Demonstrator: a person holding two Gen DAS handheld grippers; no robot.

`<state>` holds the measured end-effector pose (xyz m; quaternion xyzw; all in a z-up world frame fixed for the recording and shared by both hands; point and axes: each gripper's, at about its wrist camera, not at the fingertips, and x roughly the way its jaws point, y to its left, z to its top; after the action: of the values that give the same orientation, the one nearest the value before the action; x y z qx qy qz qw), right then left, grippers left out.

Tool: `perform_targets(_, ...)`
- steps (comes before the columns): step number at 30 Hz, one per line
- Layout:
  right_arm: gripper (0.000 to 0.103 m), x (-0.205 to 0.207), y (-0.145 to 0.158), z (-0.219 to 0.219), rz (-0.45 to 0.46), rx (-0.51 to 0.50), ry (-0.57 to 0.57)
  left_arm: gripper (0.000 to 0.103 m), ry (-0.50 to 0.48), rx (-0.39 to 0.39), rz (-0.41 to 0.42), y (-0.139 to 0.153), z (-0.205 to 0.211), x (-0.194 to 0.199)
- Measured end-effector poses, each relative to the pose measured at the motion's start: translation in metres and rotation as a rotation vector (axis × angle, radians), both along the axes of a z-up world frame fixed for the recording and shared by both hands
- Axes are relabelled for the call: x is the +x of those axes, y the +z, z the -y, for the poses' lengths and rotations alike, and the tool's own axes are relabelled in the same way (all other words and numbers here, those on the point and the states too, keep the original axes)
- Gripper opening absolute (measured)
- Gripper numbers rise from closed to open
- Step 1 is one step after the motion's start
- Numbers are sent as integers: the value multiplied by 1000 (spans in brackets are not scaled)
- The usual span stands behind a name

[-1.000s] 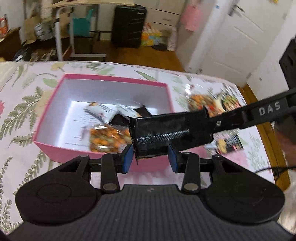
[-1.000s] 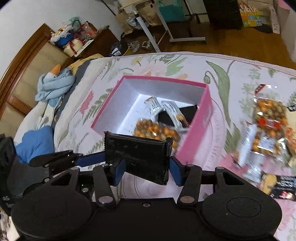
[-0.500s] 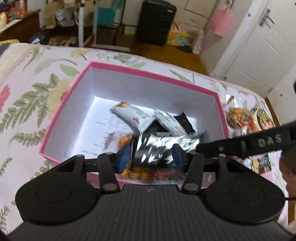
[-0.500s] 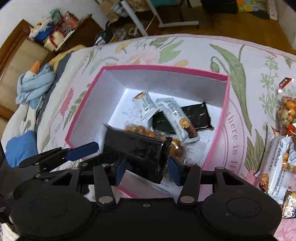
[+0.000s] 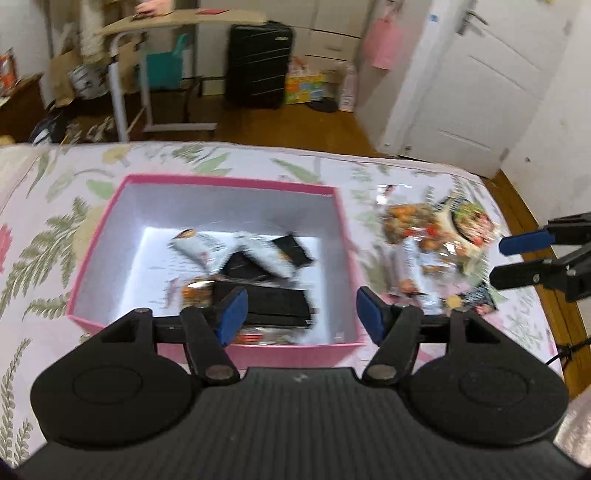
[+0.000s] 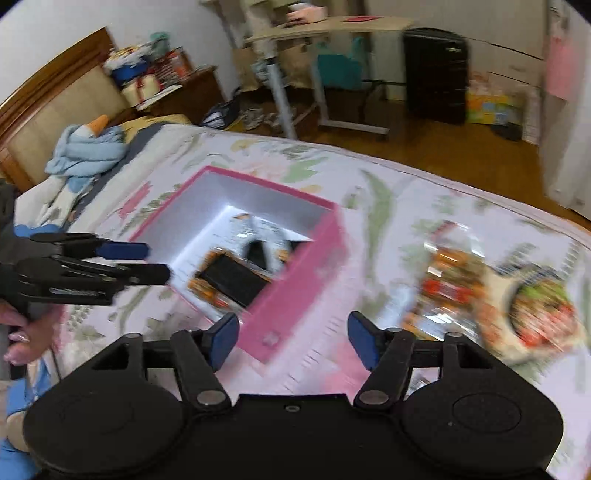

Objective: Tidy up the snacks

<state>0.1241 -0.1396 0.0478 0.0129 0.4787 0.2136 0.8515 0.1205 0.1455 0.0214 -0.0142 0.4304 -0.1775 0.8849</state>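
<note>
A pink box (image 5: 343, 229) (image 6: 295, 280) sits on the floral bedspread and holds several snack packets. A black packet (image 5: 277, 301) (image 6: 236, 280) lies on top of a bag of orange nuts inside it. My left gripper (image 5: 298, 312) is open and empty above the box's near wall; it also shows in the right wrist view (image 6: 147, 262). My right gripper (image 6: 293, 339) is open and empty, off the box's right corner; it also shows in the left wrist view (image 5: 517, 258). A pile of loose snacks (image 5: 436, 236) (image 6: 491, 291) lies to the right of the box.
The bed's edge runs along the far side, with wooden floor, a desk (image 5: 177, 22) and a black suitcase (image 5: 258, 62) beyond. A blue cloth (image 6: 85, 151) lies near the headboard. A white door (image 5: 480, 81) stands at the right.
Both grippers held the black packet over the box; both have opened and the packet now lies in the box. Both grippers have drawn back from it.
</note>
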Motion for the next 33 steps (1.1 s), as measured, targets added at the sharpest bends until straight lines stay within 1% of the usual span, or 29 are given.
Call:
perform_targets(5, 72, -21, 2, 71, 33, -16, -88, 70, -81, 23, 16, 11, 57, -9)
perform_targets(8, 72, -29, -5, 105, 61, -13, -127, 72, -134, 29, 8, 7, 95, -12)
perform_targets(10, 74, -37, -11, 123, 126, -11, -153, 72, -170, 31, -10, 0, 119, -12)
perform_targets(11, 79, -40, -14, 129, 171, -15, -170, 72, -180, 30, -18, -4, 131, -12)
perform_targets(12, 81, -44, -19, 133, 225, -21, -183, 75, -183, 34, -27, -9, 142, -11)
perform_targets(13, 87, -46, -24, 137, 286, -41, -193, 79, -174, 45, -39, -15, 154, -10)
perform_targets(14, 88, -45, -29, 140, 328, -70, -212, 80, -155, 58, -54, -21, 167, -8)
perform_targets(15, 88, -42, -34, 145, 344, -100, -241, 80, -145, 64, -63, -26, 174, -8)
perform_targets(16, 87, -36, -40, 151, 329, -118, -265, 80, -146, 69, -72, -33, 185, -6)
perform_targets(17, 87, -30, -45, 158, 309, -105, -288, 80, -158, 64, -77, -40, 195, -5)
perform_targets(18, 87, -24, -51, 168, 284, -69, -321, 80, -175, 50, -81, -47, 203, -4)
perform_targets(20, 87, -12, -63, 183, 201, -21, -363, 80, -191, 34, -95, -63, 215, -1)
perform_targets(21, 84, -7, -71, 189, 149, 3, -367, 80, -187, 26, -107, -74, 222, 0)
perform_targets(24, 83, 2, -90, 200, 54, 38, -356, 80, -141, -2, -136, -103, 233, 3)
perform_targets(26, 83, 6, -104, 210, -3, 92, -367, 79, -96, -27, -174, -122, 235, 7)
perform_targets(28, 82, 5, -120, 217, -72, 137, -384, 76, -85, -33, -231, -139, 235, 10)
perform_targets(29, 80, 7, -128, 219, -110, 155, -388, 76, -89, -38, -241, -144, 235, 10)
perform_targets(30, 78, 9, -138, 221, -147, 170, -379, 75, -92, -52, -239, -148, 235, 7)
perform_targets(31, 74, 10, -144, 220, -175, 172, -371, 73, -97, -61, -230, -150, 235, 4)
perform_targets(33, 74, 13, -158, 218, -227, 167, -366, 66, -94, -68, -210, -157, 238, 0)
